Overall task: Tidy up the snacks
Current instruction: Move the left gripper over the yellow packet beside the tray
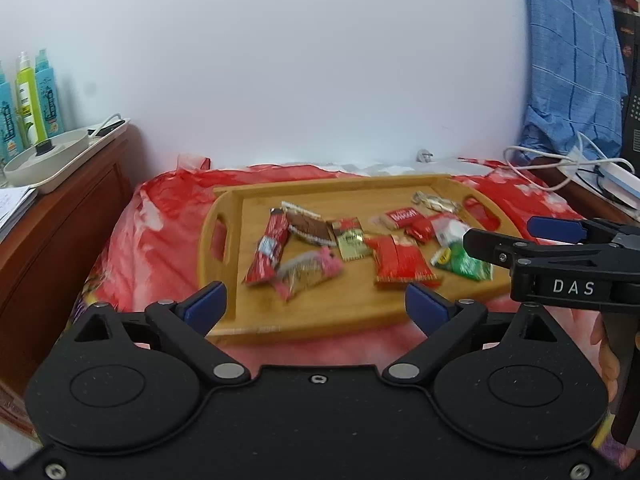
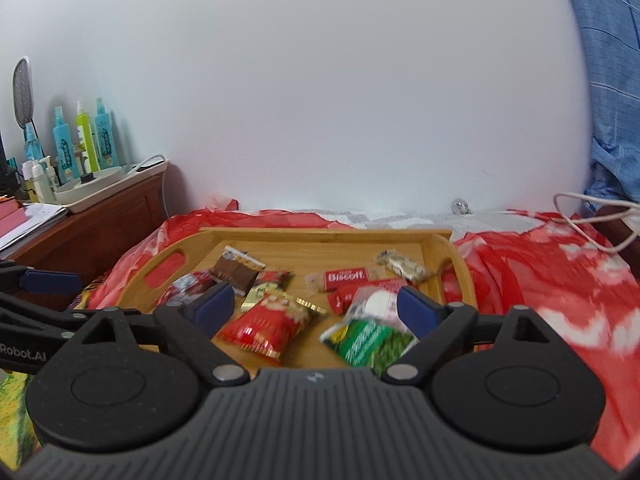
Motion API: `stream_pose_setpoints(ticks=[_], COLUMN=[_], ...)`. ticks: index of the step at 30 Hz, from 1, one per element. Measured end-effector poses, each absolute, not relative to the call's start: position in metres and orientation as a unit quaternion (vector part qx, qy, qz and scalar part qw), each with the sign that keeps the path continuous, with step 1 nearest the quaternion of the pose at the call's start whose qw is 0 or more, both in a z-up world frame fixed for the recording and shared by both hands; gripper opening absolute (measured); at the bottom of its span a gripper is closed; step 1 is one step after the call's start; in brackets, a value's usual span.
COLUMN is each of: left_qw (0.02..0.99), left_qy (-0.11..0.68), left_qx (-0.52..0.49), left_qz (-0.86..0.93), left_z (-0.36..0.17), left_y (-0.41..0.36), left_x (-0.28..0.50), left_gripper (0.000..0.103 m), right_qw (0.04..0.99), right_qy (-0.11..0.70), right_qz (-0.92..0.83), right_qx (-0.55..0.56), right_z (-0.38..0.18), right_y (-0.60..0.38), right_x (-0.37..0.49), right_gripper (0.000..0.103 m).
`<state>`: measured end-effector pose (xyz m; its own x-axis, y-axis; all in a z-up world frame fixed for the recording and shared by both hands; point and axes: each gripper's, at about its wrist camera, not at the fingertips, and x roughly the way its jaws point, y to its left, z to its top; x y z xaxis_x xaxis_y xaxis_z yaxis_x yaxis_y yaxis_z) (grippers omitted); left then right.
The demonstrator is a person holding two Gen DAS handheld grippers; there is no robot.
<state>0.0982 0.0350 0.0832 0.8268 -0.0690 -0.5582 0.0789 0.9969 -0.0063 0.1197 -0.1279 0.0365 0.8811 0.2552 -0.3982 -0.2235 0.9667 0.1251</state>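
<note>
A wooden tray (image 1: 236, 208) (image 2: 440, 256) lies on a red bedcover and holds several wrapped snacks: a long red bar (image 1: 267, 251), a brown wafer pack (image 1: 308, 227) (image 2: 236, 270), a red packet (image 1: 400, 258) (image 2: 268, 326), a green packet (image 1: 464, 262) (image 2: 370, 338), a red Biscoff pack (image 1: 404, 216) (image 2: 346, 278) and a pink pack (image 1: 308, 272). My left gripper (image 1: 316, 306) is open and empty at the tray's near edge. My right gripper (image 2: 316, 306) is open and empty, low over the red and green packets; it also shows in the left wrist view (image 1: 520, 240).
A wooden bedside cabinet (image 1: 60, 216) on the left carries a white tray (image 1: 52, 160) and spray bottles (image 1: 28, 100). White cables (image 1: 560, 160) and a blue checked cloth (image 1: 572, 60) are at the right. A white wall stands behind the bed.
</note>
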Motion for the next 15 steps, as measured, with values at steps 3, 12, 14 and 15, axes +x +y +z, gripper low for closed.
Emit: stream_pose_setpoints(ticks=[3,12,14,15], left_qw=[0.956,0.952,0.953,0.954], left_qy=[0.290,0.297,0.293,0.289], left_qx=[0.021,0.047,0.048,0.051], left_qz=[-0.043,-0.065,-0.068,-0.067], left_z=[0.080,0.054,0.049,0.046], left_y=[0.037,0.047,0.052,0.055], left_x=[0.078,0.022,0.011,0.006], left_gripper=[0.098,0.098,0.098,0.098], right_qw=[0.969,0.966,0.965,0.964], right_qy=[0.211,0.228,0.235,0.238], right_qz=[0.121,0.088,0.086,0.086], right_qx=[0.044,0.083,0.083,0.081], right_z=[0.033,0.011,0.006,0.003], right_y=[-0.127,-0.123,-0.119,-0.117], right_x=[0.104,0.061,0.055,0.052], right_gripper=[0.098,0.099,0.099,0.099])
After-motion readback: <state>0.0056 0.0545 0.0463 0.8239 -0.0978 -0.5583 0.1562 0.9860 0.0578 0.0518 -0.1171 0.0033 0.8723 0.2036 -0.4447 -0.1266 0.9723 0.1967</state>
